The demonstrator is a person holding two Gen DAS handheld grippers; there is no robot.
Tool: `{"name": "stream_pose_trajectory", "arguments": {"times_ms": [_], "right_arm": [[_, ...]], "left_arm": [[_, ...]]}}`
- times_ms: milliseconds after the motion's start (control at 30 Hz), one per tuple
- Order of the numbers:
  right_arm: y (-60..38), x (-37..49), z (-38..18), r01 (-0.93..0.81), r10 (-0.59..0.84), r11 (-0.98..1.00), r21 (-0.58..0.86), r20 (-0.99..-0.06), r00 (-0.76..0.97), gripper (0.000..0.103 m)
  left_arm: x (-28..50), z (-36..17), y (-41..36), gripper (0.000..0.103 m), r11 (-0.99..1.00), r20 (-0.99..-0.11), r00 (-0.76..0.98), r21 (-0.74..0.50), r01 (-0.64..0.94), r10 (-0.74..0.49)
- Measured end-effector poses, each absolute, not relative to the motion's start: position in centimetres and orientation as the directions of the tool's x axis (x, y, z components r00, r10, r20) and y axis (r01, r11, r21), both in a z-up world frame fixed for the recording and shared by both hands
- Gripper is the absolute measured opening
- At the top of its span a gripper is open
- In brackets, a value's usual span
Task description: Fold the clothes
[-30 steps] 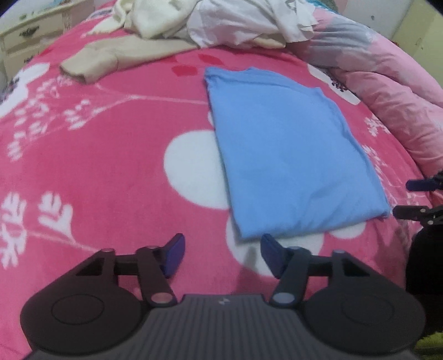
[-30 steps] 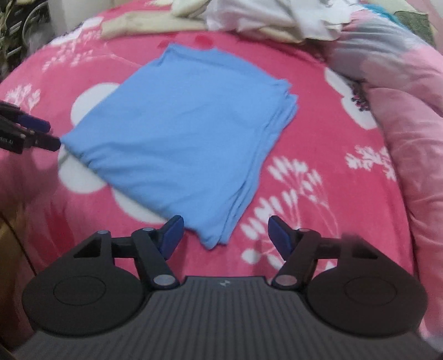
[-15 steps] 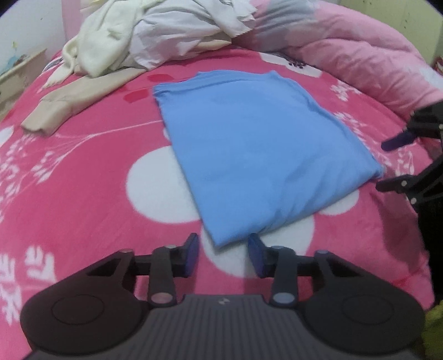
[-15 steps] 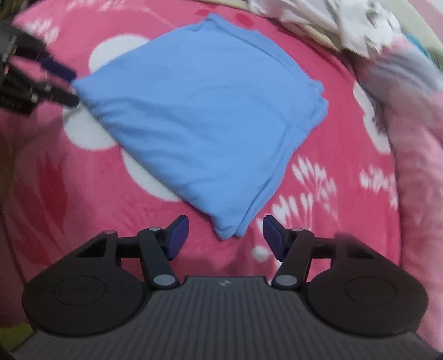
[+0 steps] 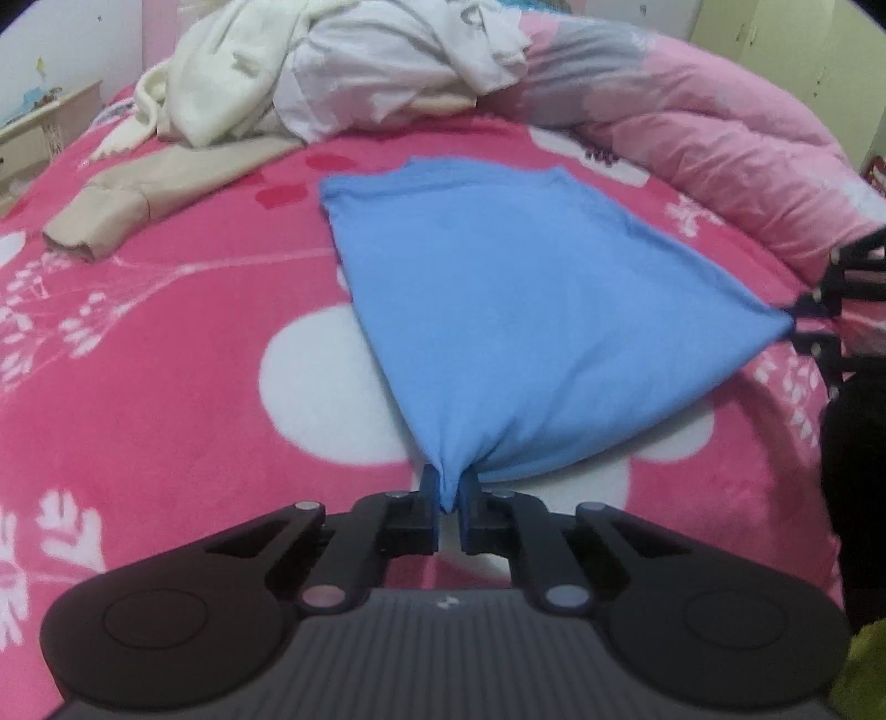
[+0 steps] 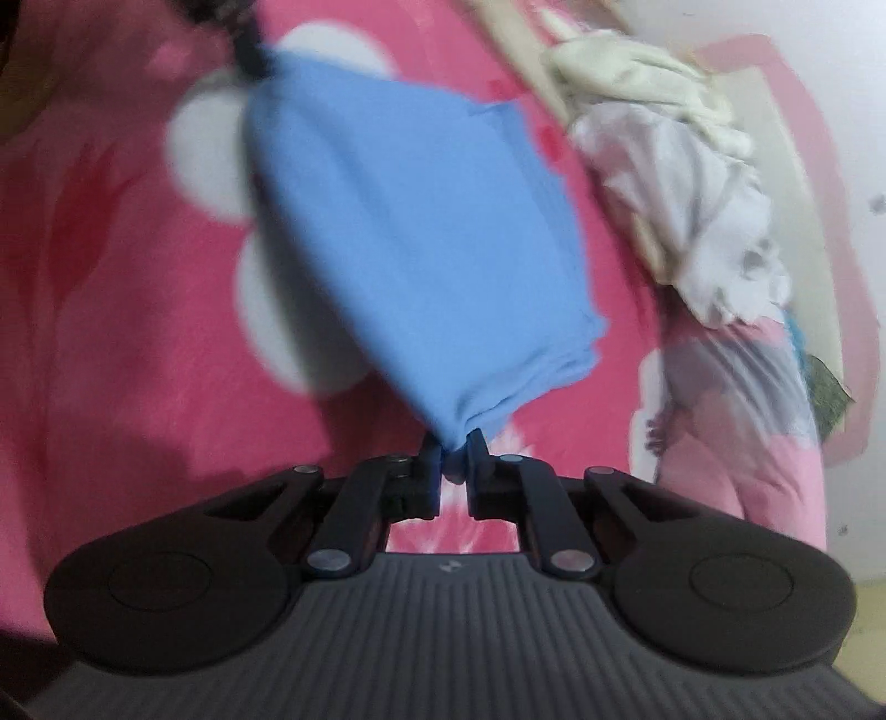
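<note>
A folded light-blue garment lies on a pink flowered blanket. My left gripper is shut on its near left corner, the cloth bunched between the blue pads. My right gripper is shut on the near right corner of the blue garment, which is pulled up into a point. In the left wrist view the right gripper shows at the right edge, pinching that corner. The left gripper appears blurred at the top left of the right wrist view.
A heap of white and cream clothes and a beige sleeve lie at the far side of the bed. A rolled pink quilt runs along the right. A pale dresser stands at the far left.
Both grippers closed from open onto the near corners of the blue garment, lifting them slightly. The right wrist view rolled strongly, so the bed now looks tilted.
</note>
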State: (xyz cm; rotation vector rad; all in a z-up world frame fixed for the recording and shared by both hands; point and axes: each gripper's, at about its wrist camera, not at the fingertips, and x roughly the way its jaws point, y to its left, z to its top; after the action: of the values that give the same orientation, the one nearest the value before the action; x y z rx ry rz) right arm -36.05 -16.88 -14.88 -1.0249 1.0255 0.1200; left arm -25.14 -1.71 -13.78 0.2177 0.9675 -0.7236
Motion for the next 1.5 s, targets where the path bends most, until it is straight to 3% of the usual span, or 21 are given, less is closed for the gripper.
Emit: {"name": "stream_pose_trajectory", "arguments": {"times_ms": [100,267,433,567,667,767,900,1033,1167,1500], "right_arm": [[-18.3,-36.4,-17.2,-0.564,-0.423,0.516,-0.645,-0.764,0.487,0.001],[-21.7,-35.2,-13.4,-0.336,-0.426,0.732,-0.593,-0.783,0.452,0.002],[-24.9,-32.1,-10.3,-0.032,-0.249,0.949,-0.312,-0.812,0.528,0.005],[-24.4,-29.9,-12.3,-0.005,-0.03,0.999,-0.038,-0.848,0.529,0.005],[-25.7,-30.5,-14.6,0.037,-0.043,0.999,-0.03,-0.899,0.435,0.003],[-28.0,-32.0,-13.6,0.151,-0.144,0.984,-0.09,-0.903,0.404,0.007],[-28.9,-30.6,-10.1,0.212,-0.11,0.977,0.013,-0.824,0.556,0.007],[-28.6,-24.3,-11.0,0.184,-0.081,0.982,0.052,-0.757,0.648,0.009],[-30.7,-20.3,-13.9,0.264,-0.16,0.964,0.003,-0.789,0.593,0.009],[-32.3,-19.9,-15.3,0.321,-0.111,0.941,0.107,-0.798,0.592,0.011]], "left_arm": [[-24.9,-14.2,-1.5,0.007,0.748,-0.826,0.329,-0.158,0.644,-0.457],[-24.0,-12.8,0.9,0.011,0.781,-0.824,0.304,-0.241,0.576,-0.478],[-22.6,-11.0,1.8,0.025,0.801,-0.766,0.353,-0.333,0.497,-0.537],[-21.7,-11.8,-0.4,0.032,0.786,-0.755,0.331,-0.373,0.493,-0.566],[-21.3,-13.6,-1.6,0.032,0.791,-0.788,0.279,-0.38,0.479,-0.548],[-21.4,-14.0,-1.5,0.033,0.788,-0.784,0.283,-0.382,0.482,-0.553],[-21.3,-13.8,-1.5,0.034,0.797,-0.776,0.305,-0.383,0.467,-0.552],[-21.1,-13.5,-1.7,0.034,0.805,-0.773,0.319,-0.386,0.45,-0.548],[-21.3,-13.4,-1.8,0.034,0.8,-0.774,0.314,-0.378,0.466,-0.549],[-21.1,-14.0,-1.8,0.034,0.791,-0.78,0.297,-0.376,0.483,-0.552]]}}
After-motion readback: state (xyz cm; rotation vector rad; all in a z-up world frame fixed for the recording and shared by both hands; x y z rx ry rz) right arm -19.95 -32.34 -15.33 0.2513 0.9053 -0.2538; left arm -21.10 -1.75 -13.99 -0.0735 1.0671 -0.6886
